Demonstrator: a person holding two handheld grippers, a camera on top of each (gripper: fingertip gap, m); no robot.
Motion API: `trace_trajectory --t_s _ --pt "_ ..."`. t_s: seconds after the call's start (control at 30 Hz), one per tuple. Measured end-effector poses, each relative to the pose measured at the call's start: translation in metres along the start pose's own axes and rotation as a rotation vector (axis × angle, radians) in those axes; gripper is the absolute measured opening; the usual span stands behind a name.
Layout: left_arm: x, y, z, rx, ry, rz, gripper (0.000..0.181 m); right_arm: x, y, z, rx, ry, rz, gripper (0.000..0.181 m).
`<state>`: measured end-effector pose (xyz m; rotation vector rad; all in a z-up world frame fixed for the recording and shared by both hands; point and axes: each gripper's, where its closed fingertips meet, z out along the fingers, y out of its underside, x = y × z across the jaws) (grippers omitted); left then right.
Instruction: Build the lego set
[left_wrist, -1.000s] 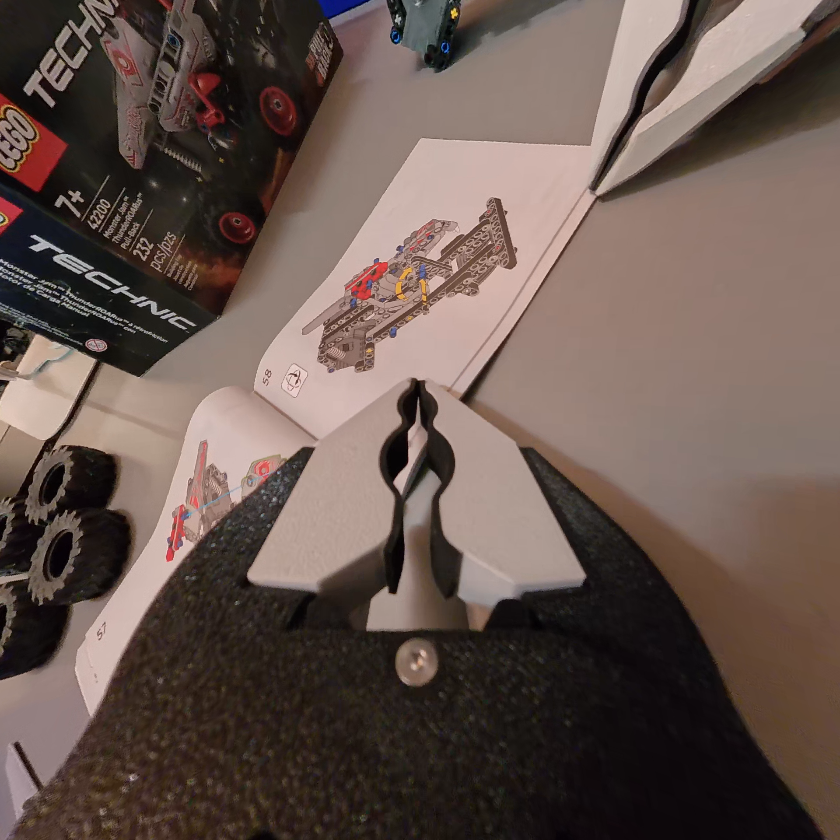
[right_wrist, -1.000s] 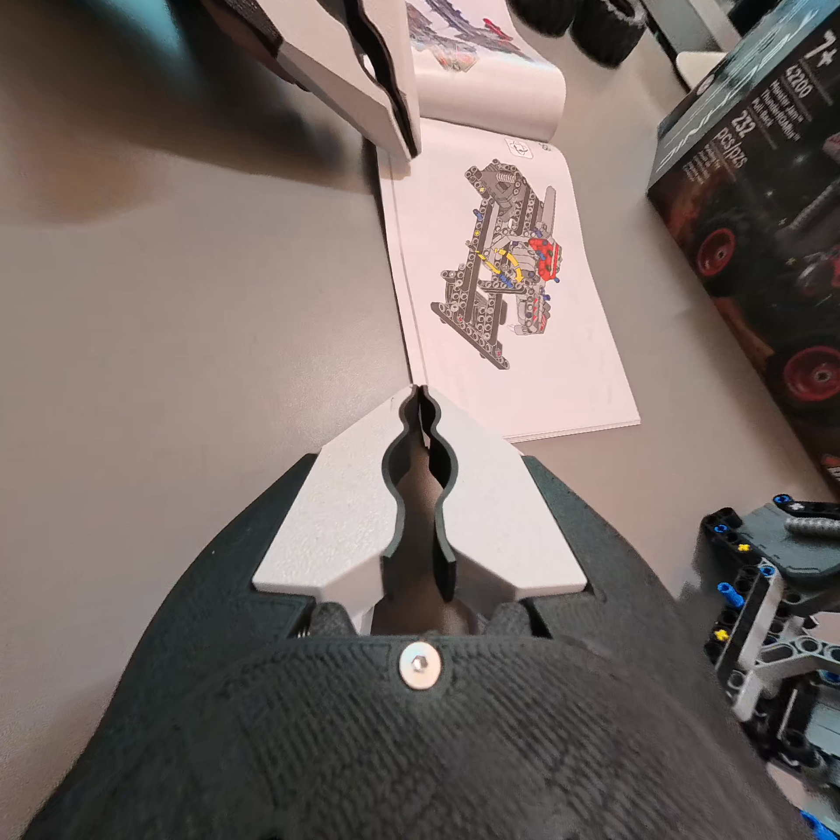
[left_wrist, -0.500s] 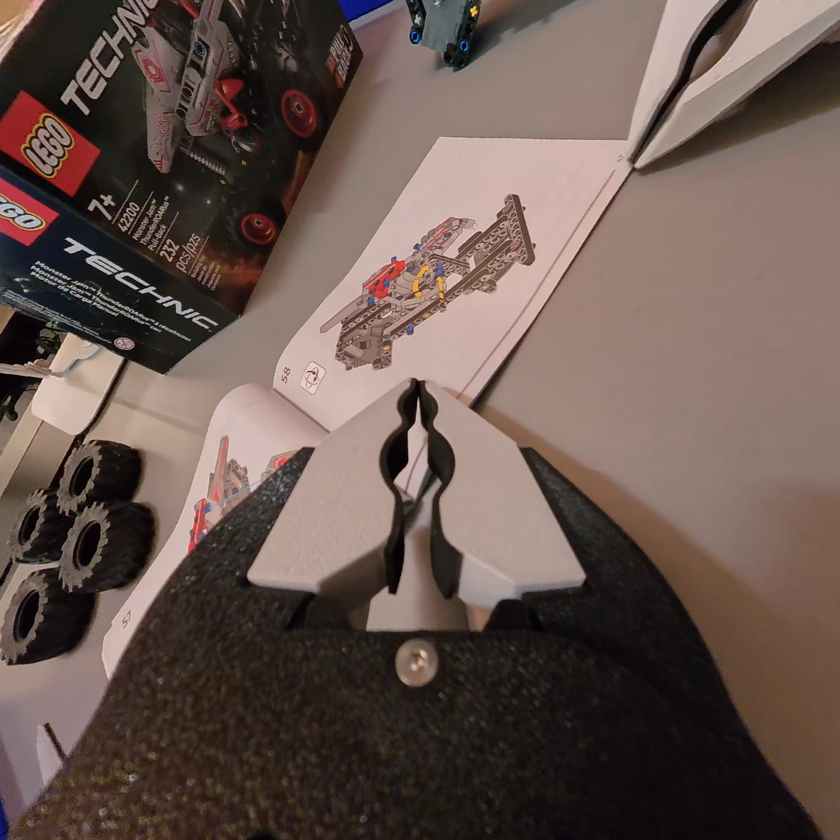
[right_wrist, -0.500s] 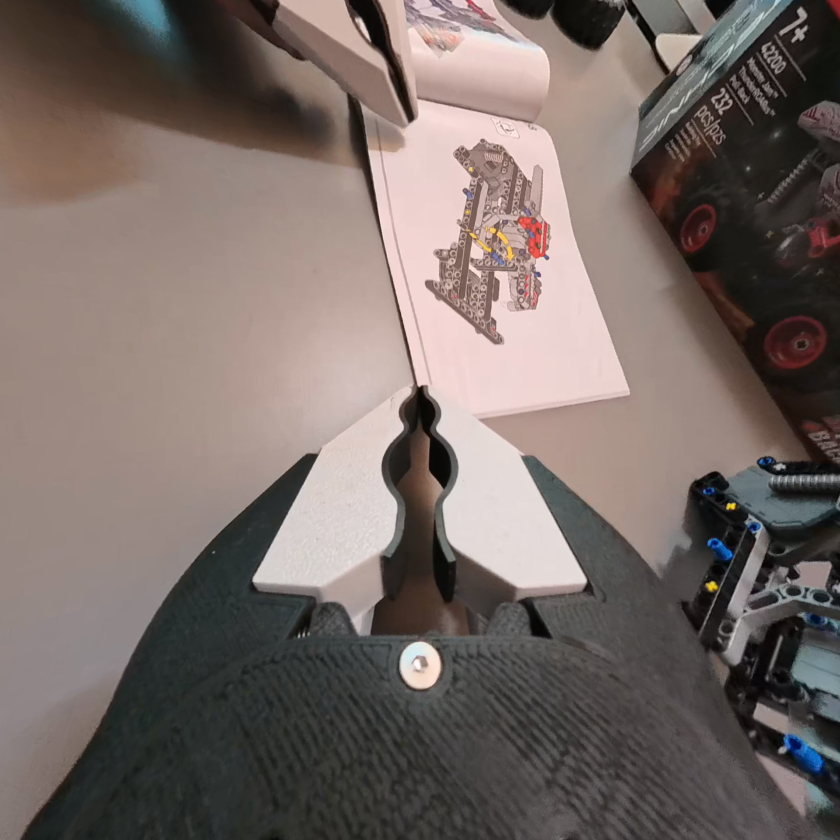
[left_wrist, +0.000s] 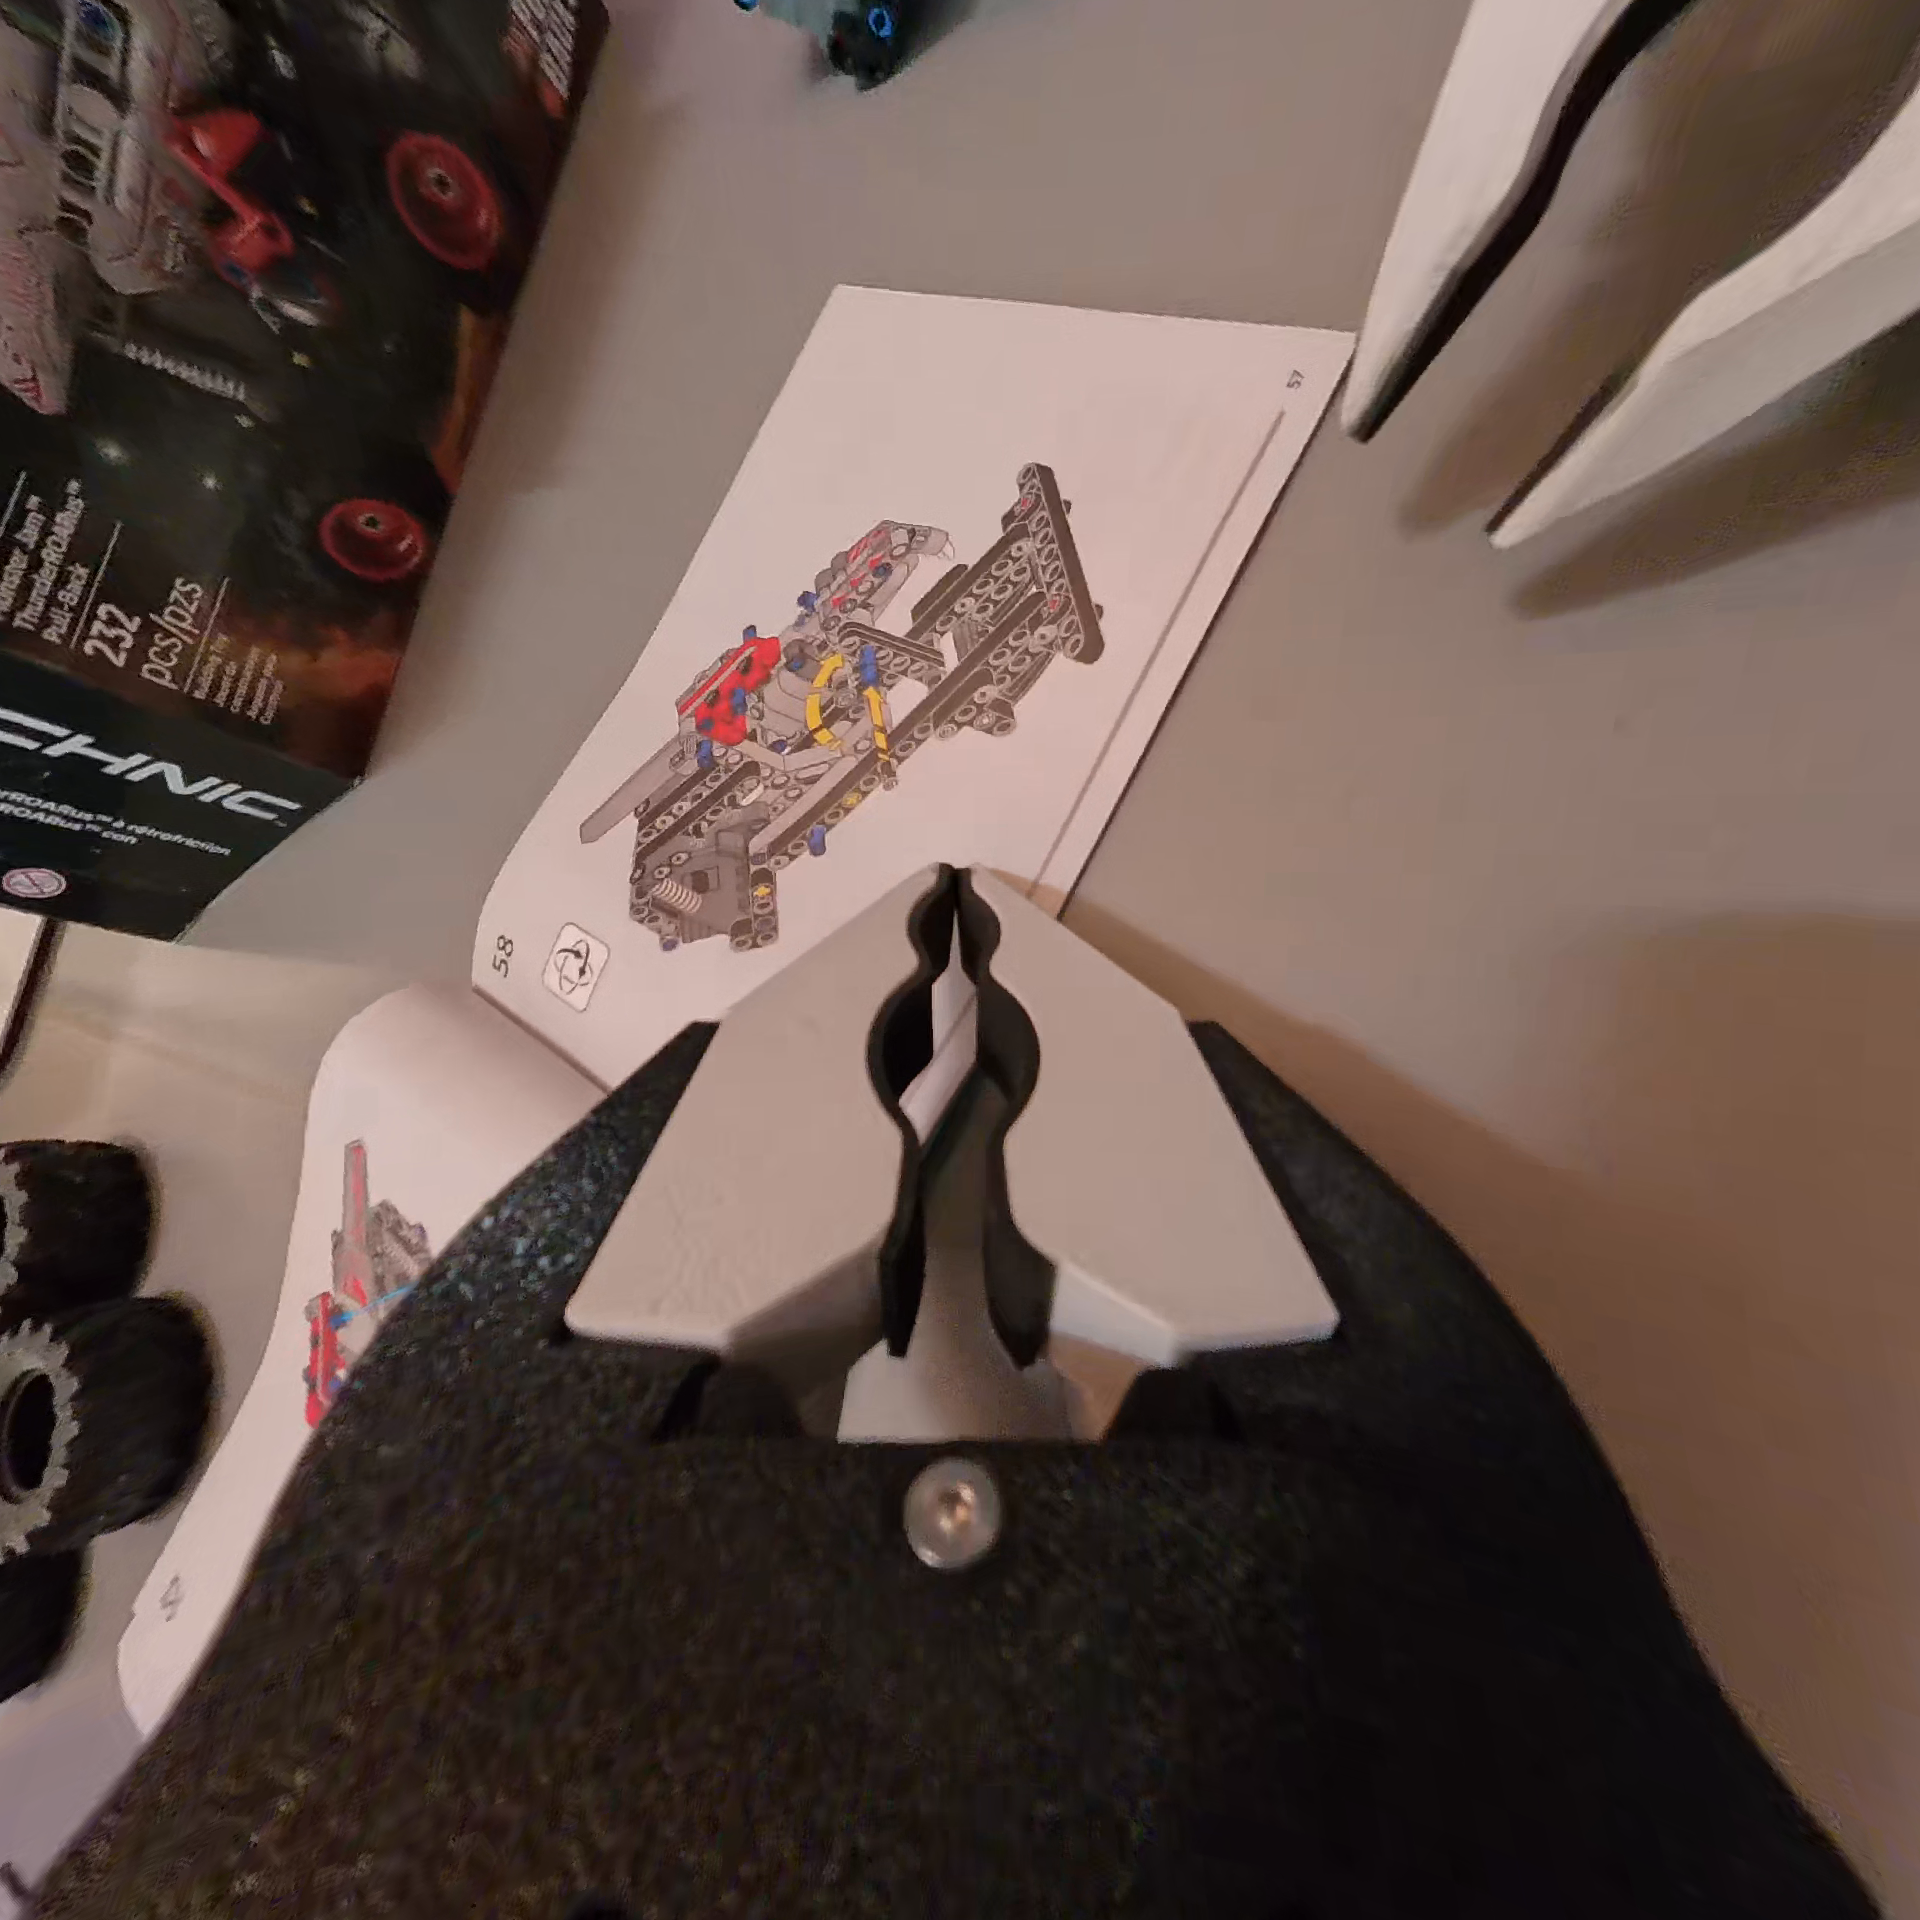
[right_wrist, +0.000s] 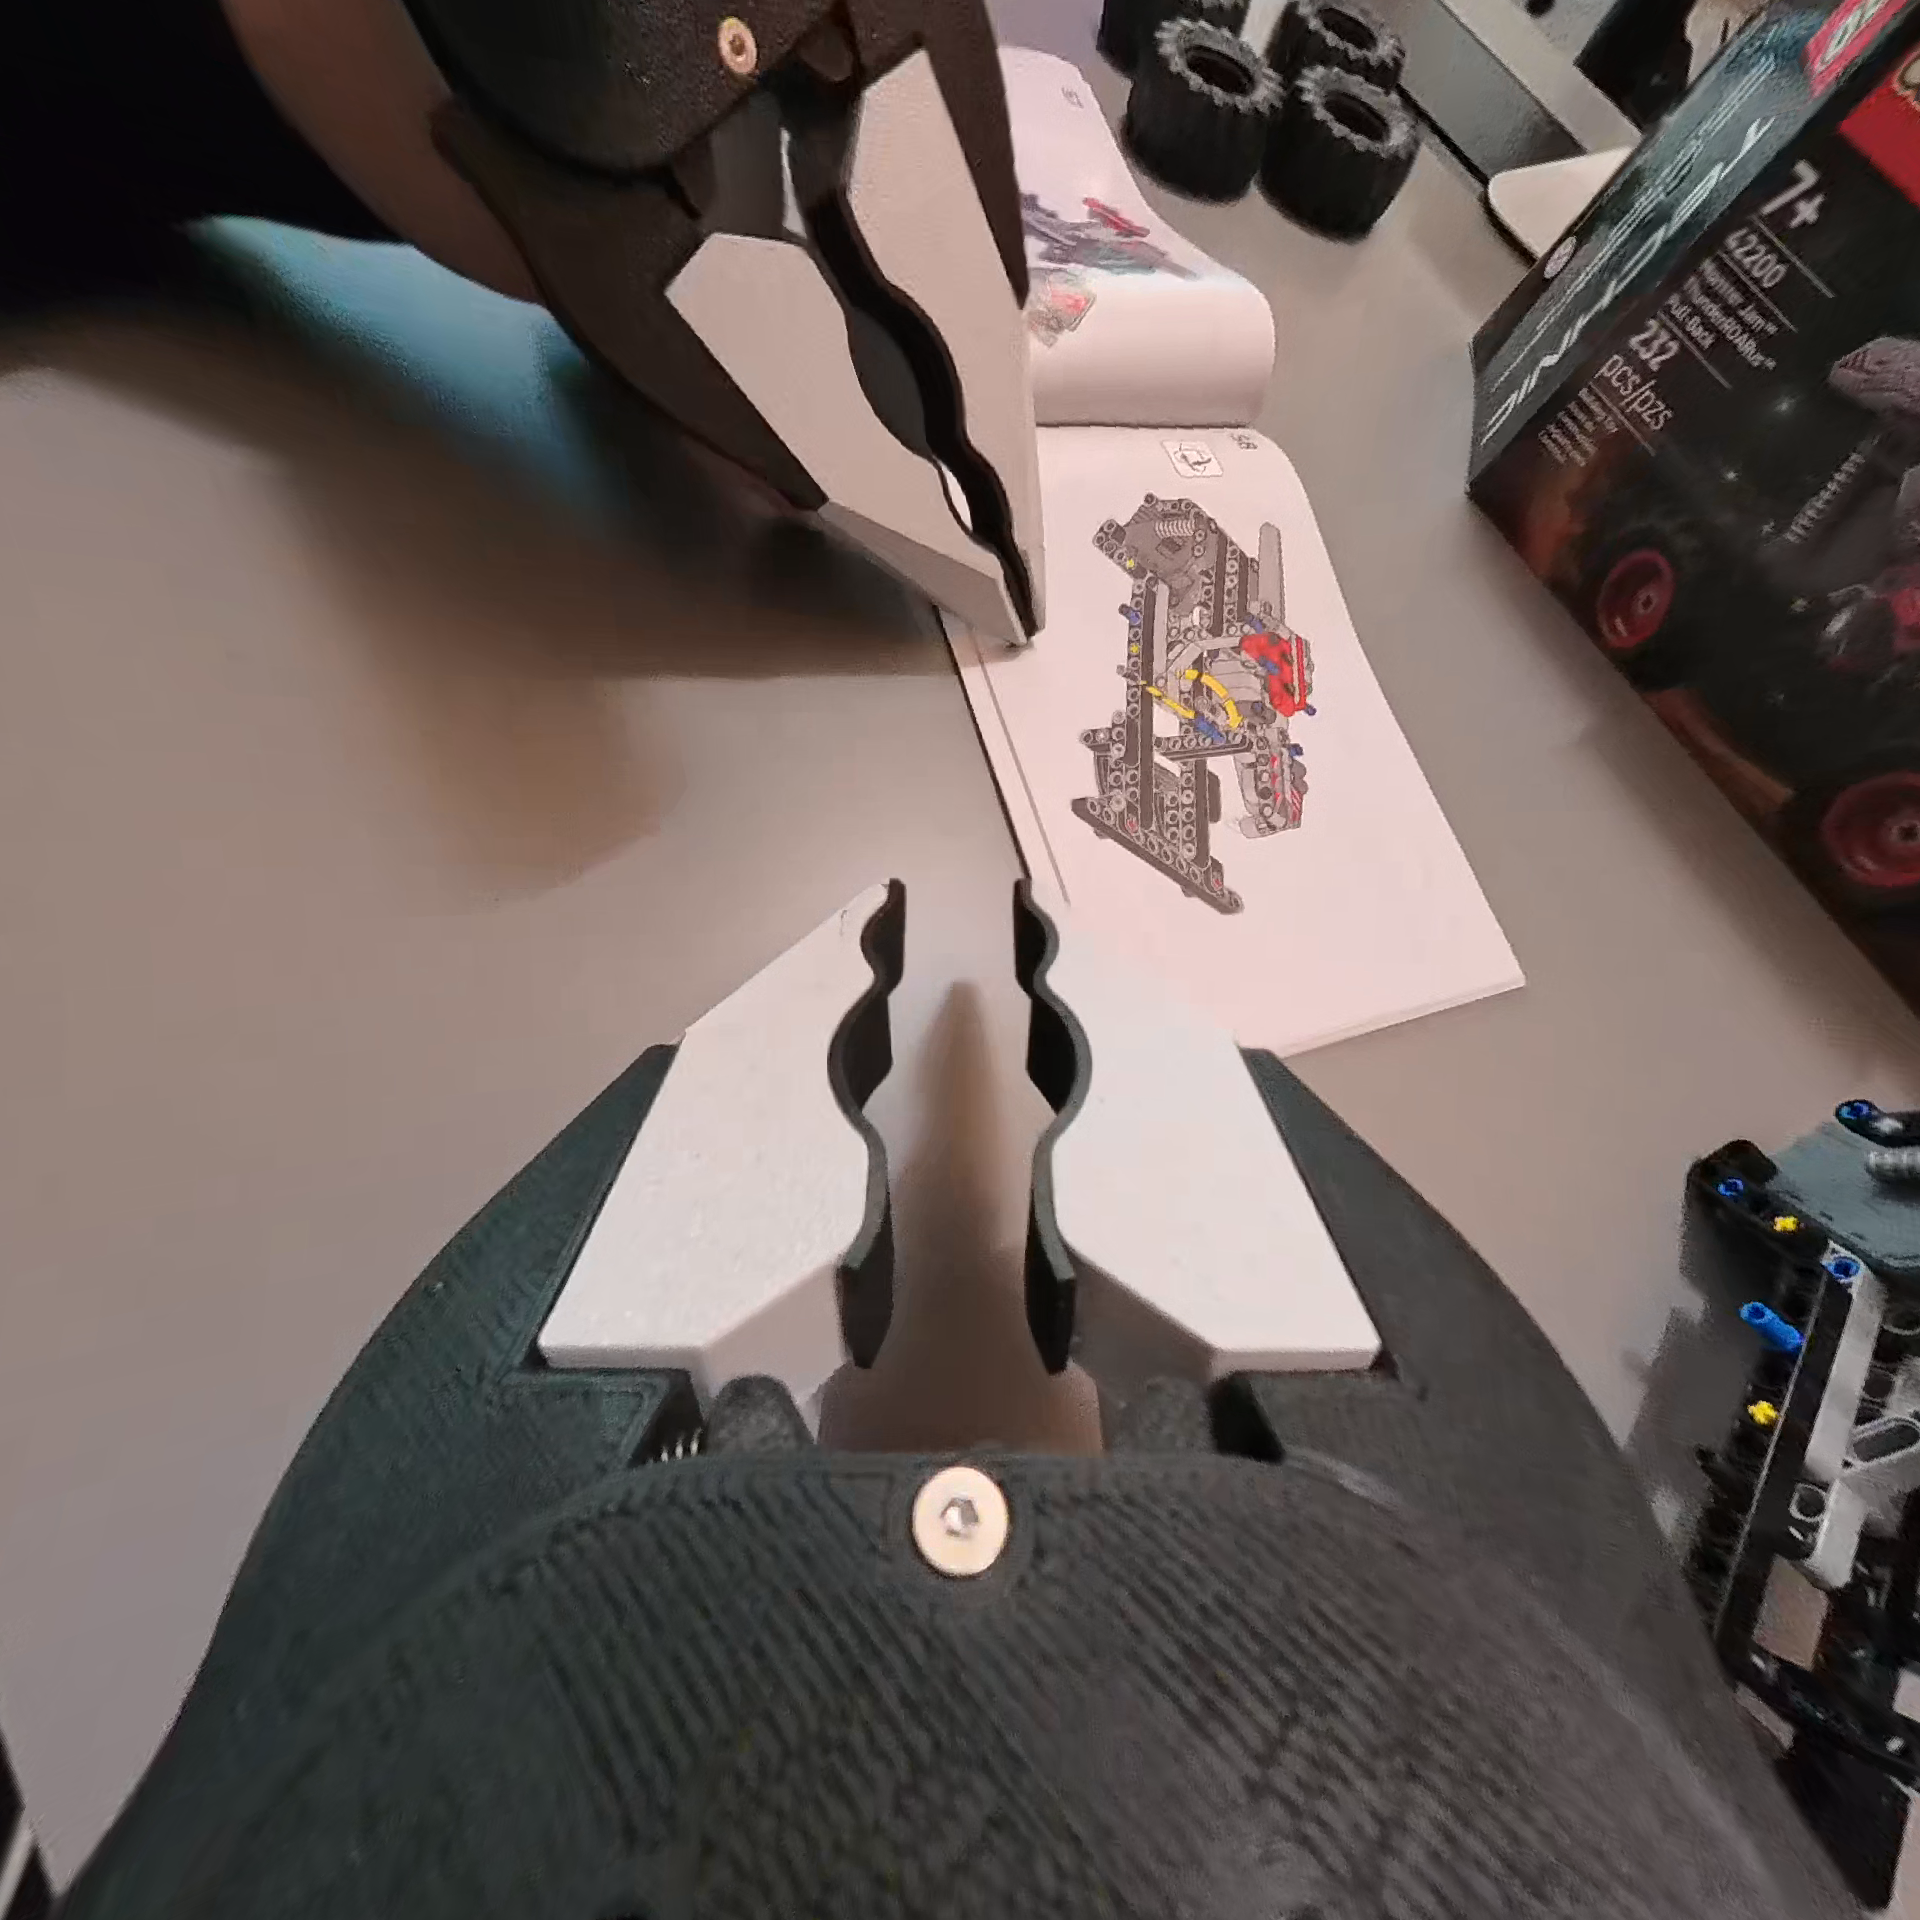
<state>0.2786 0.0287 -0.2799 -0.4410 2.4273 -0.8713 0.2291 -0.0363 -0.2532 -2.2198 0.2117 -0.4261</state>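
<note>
The open instruction booklet (left_wrist: 935, 468) lies on the grey table and shows a drawing of a chassis; it also shows in the right wrist view (right_wrist: 1351, 883). My left gripper (left_wrist: 951, 878) is shut, with its tips at the booklet's near edge. The right wrist view shows this left gripper (right_wrist: 1023, 623) touching that edge; I cannot tell if it pinches a page. My right gripper (right_wrist: 956, 899) is open and empty, low over bare table beside the booklet's corner. It also shows open at the top right of the left wrist view (left_wrist: 1429, 483). The partly built grey and black chassis (right_wrist: 1808, 1403) sits right of my right gripper.
The dark set box (left_wrist: 208, 416) stands beyond the booklet and also shows in the right wrist view (right_wrist: 1714, 520). Several black tyres (left_wrist: 83, 1403) stand by the booklet's curled page, and show at the top of the right wrist view (right_wrist: 1278, 125). Grey table (right_wrist: 312, 831) stretches left.
My right gripper has opened from shut. Both grippers have come closer to each other and to the booklet. The left gripper stays shut and now touches the booklet's edge.
</note>
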Motion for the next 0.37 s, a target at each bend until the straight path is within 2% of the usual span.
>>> trace_trajectory --t_s 0.03,0.17,0.37 --pt "0.001 0.001 -0.001 -0.010 0.006 0.013 0.000 -0.001 -0.002 0.002 -0.010 0.019 -0.002 0.019" --pt "0.005 0.001 -0.003 -0.024 0.046 -0.007 0.000 0.002 -0.008 0.007 -0.018 0.121 -0.024 0.019" --pt "0.023 -0.007 -0.005 0.012 0.146 0.002 0.000 0.039 0.014 -0.005 -0.080 0.249 0.005 0.021"
